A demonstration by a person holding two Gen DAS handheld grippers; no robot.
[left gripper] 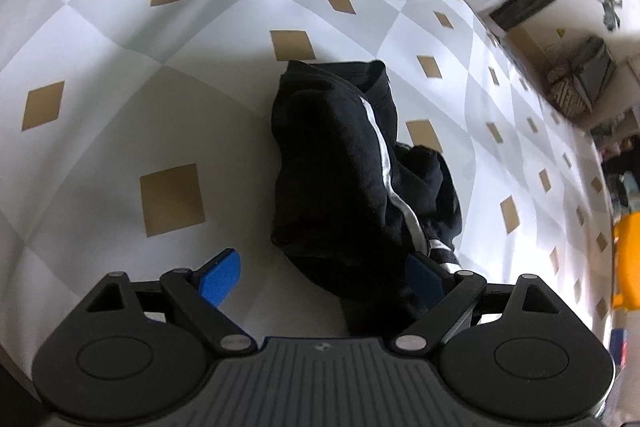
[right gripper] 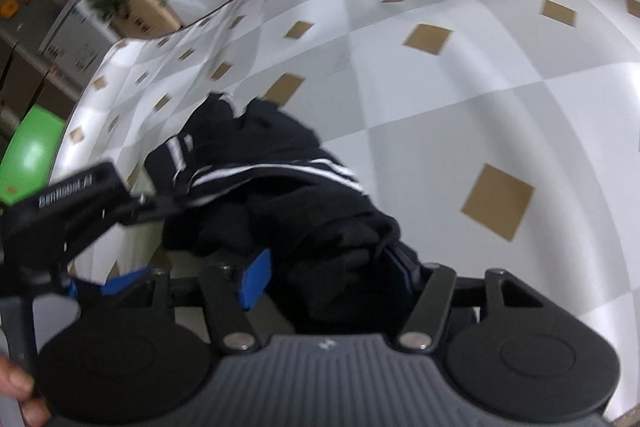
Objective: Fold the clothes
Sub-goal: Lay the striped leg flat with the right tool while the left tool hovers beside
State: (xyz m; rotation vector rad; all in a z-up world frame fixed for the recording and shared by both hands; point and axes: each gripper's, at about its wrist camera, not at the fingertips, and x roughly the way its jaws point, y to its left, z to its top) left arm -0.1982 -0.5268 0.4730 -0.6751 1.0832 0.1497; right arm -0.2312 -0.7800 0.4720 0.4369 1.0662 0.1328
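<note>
Black fleece-like garment with white side stripes (left gripper: 352,163), bunched in a loose heap on the table with the grey-and-white check cloth and tan diamonds (left gripper: 160,87). Left gripper (left gripper: 324,277): blue-padded fingers (left gripper: 220,277) stand wide apart; the left pad is clear of the cloth, the right pad sits against or under the near edge of the heap, partly hidden by dark fabric. Nothing pinched between them that I can see. Right gripper (right gripper: 332,277): fingers also spread, a fold of the black garment (right gripper: 280,203) lying in the gap and draped over the right finger, which is mostly hidden; whether it bears on the cloth I cannot tell. Beyond the left finger of the right gripper, the left gripper (right gripper: 80,211) shows at the far side of the heap, blurred. Garment lies crumpled, stripes twisted, no flat panel or clean fold line visible. Judgement: this fits either gathering the piece to spread it out or letting go of it between handlings; the frames do not settle which. Any fold to come would call for finding a hem or waistband edge, one per gripper, and drawing the fabric flat and taut first.
</note>
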